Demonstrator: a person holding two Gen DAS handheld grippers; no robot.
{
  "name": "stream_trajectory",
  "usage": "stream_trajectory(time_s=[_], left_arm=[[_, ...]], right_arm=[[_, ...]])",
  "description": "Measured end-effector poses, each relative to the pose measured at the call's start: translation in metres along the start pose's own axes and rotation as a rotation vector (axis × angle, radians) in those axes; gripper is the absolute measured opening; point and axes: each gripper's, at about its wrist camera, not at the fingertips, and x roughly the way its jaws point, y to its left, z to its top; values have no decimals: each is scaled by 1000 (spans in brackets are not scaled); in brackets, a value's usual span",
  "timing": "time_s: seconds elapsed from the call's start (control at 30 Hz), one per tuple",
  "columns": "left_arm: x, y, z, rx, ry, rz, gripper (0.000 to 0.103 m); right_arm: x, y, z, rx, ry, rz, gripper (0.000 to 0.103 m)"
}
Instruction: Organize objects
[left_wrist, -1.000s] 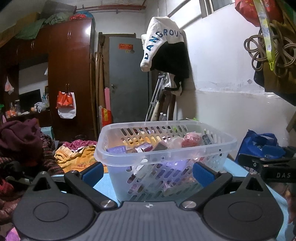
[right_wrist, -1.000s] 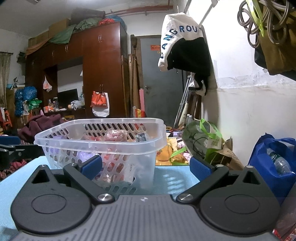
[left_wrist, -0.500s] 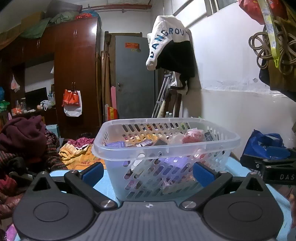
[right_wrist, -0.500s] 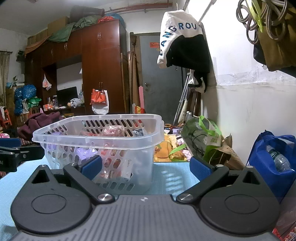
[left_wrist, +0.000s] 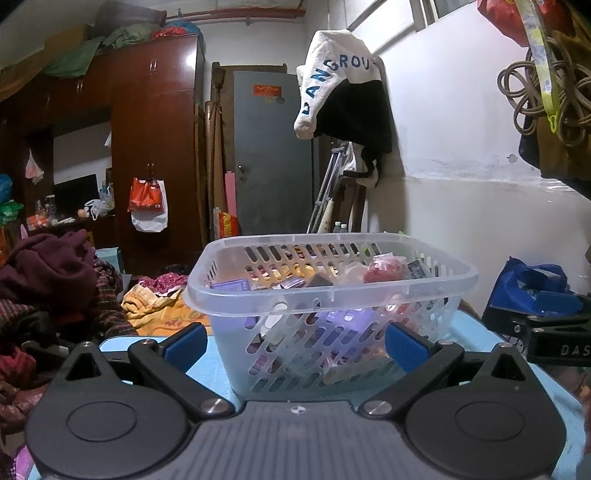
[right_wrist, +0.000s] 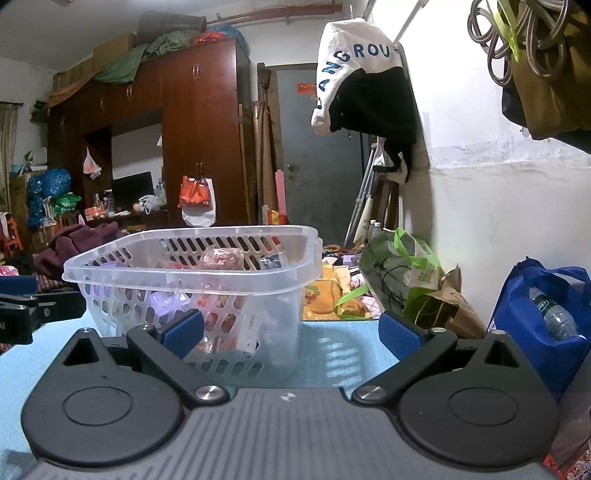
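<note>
A clear plastic basket (left_wrist: 332, 291) with slotted walls stands on the light blue table (left_wrist: 207, 365). It holds several small items, among them purple packets (left_wrist: 229, 284) and a red-pink bag (left_wrist: 384, 266). My left gripper (left_wrist: 295, 341) is open and empty, low over the table, with the basket just ahead between its blue pads. My right gripper (right_wrist: 291, 330) is open and empty; the basket (right_wrist: 192, 273) is ahead and to its left. The right gripper shows at the right edge of the left wrist view (left_wrist: 546, 332).
A white wall runs along the right. A blue bag (right_wrist: 539, 314) with a water bottle and a green bag (right_wrist: 402, 280) sit by the table's far right edge. Clothes are piled on the left (left_wrist: 48, 280). A wardrobe and a grey door stand behind.
Both grippers have shifted slightly, so the basket sits a little lower and more central in each view. Both stay open. The basket itself has not moved.
</note>
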Motion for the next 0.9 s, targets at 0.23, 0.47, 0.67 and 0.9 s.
stream_trajectory(time_s=[0.23,0.47,0.67,0.9], left_arm=[[1,1,2,-11,-9,1,103],[-1,-2,5,-1,-24,13,103],[0,0,3,-14,-17,12,103],[2,-5,-1,11,-3,22,103]], right_arm=[[0,1,6,-6,-12,-2,103],[2,8,5,-33,-12,3,103],[3,9,2,-38,-5,9,103],[6,9,-2,-48,12,10,103]])
